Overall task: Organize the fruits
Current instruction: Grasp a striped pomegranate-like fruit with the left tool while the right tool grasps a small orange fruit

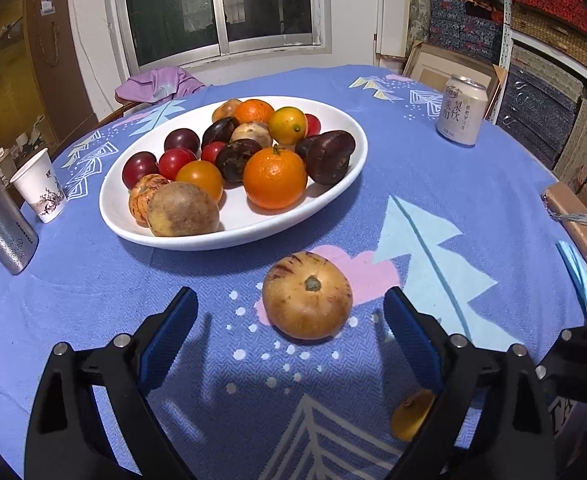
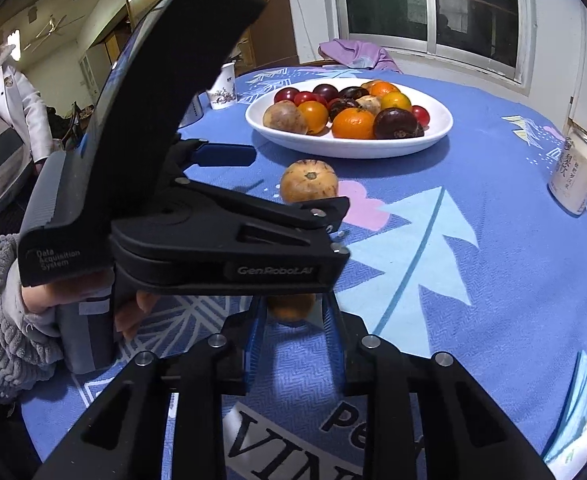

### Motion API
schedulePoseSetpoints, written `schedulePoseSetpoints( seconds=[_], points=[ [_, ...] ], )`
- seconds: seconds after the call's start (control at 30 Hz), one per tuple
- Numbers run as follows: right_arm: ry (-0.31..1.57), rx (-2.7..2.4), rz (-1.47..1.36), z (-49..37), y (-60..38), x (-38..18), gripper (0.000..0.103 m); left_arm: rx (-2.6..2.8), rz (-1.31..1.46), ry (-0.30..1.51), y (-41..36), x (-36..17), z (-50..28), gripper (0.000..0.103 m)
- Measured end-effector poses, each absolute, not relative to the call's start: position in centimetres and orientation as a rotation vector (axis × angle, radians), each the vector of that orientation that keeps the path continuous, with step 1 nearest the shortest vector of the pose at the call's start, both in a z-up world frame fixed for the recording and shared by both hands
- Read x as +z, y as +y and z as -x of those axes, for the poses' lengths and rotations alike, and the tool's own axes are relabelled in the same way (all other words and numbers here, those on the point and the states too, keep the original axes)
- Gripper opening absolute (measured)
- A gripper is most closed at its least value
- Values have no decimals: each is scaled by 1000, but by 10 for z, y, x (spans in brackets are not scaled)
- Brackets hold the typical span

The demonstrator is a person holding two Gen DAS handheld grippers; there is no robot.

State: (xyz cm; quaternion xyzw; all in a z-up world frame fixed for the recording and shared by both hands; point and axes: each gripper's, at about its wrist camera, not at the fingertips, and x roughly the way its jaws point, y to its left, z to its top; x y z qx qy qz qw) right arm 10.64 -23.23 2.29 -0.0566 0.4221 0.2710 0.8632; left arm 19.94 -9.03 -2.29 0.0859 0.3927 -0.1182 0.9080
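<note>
A white oval plate (image 1: 165, 236) (image 2: 433, 142) holds several fruits: oranges, plums, tomatoes and dark purple ones. A tan striped fruit (image 1: 307, 295) (image 2: 308, 181) lies on the blue cloth in front of the plate. My left gripper (image 1: 289, 312) is open, low over the cloth, its fingers on either side of this fruit and a little short of it. My right gripper (image 2: 291, 310) is narrowly open around a small orange fruit (image 2: 291, 307) (image 1: 411, 414), partly hidden by the left gripper's body (image 2: 213, 236); whether its pads touch the fruit I cannot tell.
A drink can (image 1: 460, 110) (image 2: 576, 172) stands at the right of the table. A paper cup (image 1: 41, 186) (image 2: 223, 86) and a metal bottle (image 1: 1, 220) stand at the left. A purple cloth (image 1: 159, 84) hangs behind the table.
</note>
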Motion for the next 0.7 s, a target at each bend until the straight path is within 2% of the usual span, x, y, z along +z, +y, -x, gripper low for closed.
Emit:
schedulePoseSetpoints(
  seconds=[0.1,0.23,0.37,0.6,0.63,0.7],
  points=[
    [897,574,127,-106,-228,20,29,-251,-168,841,-90,-27,-204,82],
    [905,569,113,-108,-230,19,29,-271,-146,880,-88,-31,-211,60],
    [918,570,117,-111,-228,17,29,-286,-146,881,-90,-32,-211,56],
    [911,573,109,-115,-224,16,31,-290,-111,888,-87,-33,-216,57],
    [910,572,107,-115,-225,16,30,-293,-112,888,-87,-33,-216,56],
    [907,576,107,-114,-225,16,29,-314,-110,887,-88,-33,-216,46]
  ],
)
